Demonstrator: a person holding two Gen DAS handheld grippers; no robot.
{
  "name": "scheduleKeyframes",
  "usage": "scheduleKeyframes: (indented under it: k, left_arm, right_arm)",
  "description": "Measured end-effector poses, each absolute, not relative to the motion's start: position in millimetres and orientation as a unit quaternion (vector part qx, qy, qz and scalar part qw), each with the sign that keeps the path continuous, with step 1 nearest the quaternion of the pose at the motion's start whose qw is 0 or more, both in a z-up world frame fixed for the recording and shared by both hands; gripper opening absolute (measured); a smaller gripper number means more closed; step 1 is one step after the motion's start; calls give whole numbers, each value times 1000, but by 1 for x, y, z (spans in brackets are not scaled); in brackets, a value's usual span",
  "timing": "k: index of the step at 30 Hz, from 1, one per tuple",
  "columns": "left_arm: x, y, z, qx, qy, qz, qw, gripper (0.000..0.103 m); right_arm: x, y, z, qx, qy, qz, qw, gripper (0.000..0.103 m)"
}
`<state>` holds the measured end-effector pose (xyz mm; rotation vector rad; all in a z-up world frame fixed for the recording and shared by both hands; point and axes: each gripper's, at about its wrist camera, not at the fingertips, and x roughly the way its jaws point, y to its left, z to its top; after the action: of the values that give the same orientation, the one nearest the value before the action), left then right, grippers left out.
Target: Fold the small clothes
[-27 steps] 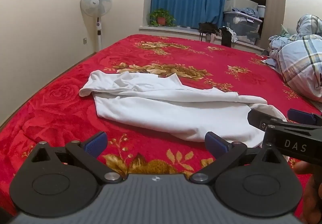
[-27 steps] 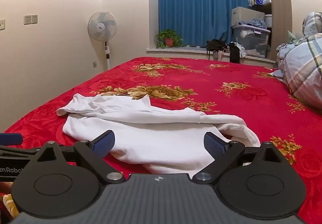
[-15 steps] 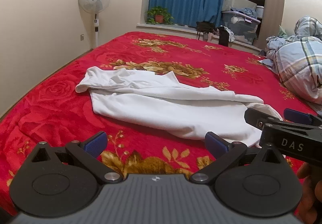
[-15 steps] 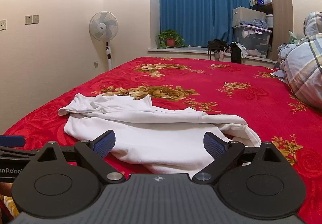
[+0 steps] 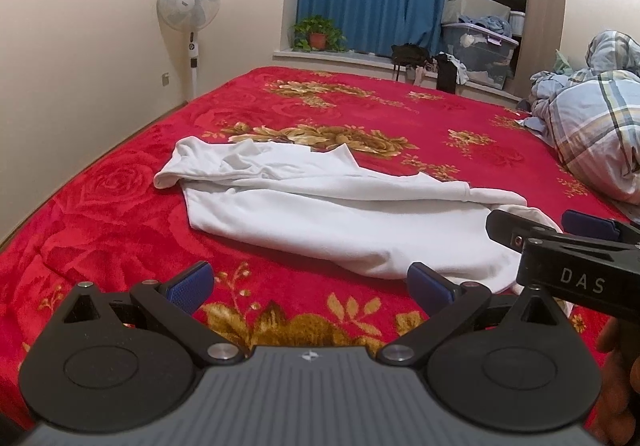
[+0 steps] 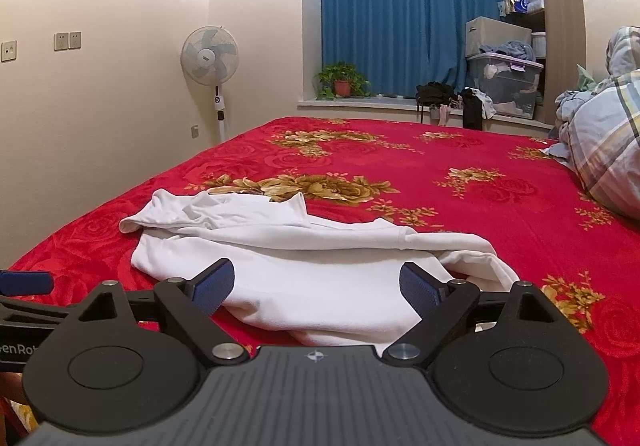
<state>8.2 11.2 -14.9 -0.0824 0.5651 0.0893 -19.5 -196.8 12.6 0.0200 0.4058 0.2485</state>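
A white garment (image 5: 320, 213) lies loosely folded lengthwise on the red flowered bedspread (image 5: 120, 230); it also shows in the right wrist view (image 6: 312, 266). My left gripper (image 5: 308, 284) is open and empty, held above the bedspread just short of the garment's near edge. My right gripper (image 6: 318, 286) is open and empty, hovering over the garment's near edge. The right gripper also shows at the right of the left wrist view (image 5: 560, 234), beside the garment's right end. A blue fingertip of the left gripper (image 6: 24, 283) pokes in at the left of the right wrist view.
A plaid quilt (image 5: 596, 133) is heaped on the bed's right side. A standing fan (image 5: 188, 5) is by the left wall. A potted plant (image 5: 318, 33), bags and plastic storage boxes (image 5: 478, 49) line the window sill under blue curtains.
Both grippers drifted slightly; the left wrist view has shifted so the garment sits a little further right and closer. The garment has not moved. Both grippers stay open.
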Motion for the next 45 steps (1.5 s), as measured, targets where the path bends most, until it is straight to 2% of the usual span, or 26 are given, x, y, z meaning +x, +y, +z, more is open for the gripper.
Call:
scheduleKeyframes:
  k: [18, 25, 29, 31, 45]
  left_arm:
    - [11, 14, -16, -43, 285, 42, 957, 103]
    - [11, 6, -18, -29, 289, 31, 956, 103]
    - [11, 5, -19, -29, 291, 31, 956, 103]
    - [11, 5, -19, -31, 292, 31, 956, 103]
    - [12, 6, -19, -31, 294, 32, 955, 103]
  right_arm:
    - [-19, -195, 12, -1, 177, 122, 977, 89]
    - [-20, -196, 12, 9, 231, 130, 964, 88]
    - [-21, -196, 13, -1, 234, 134, 963, 88]
    - [-22, -196, 12, 12, 209, 137, 968, 88]
    - [-20, -194, 14, -16, 216, 126, 968, 87]
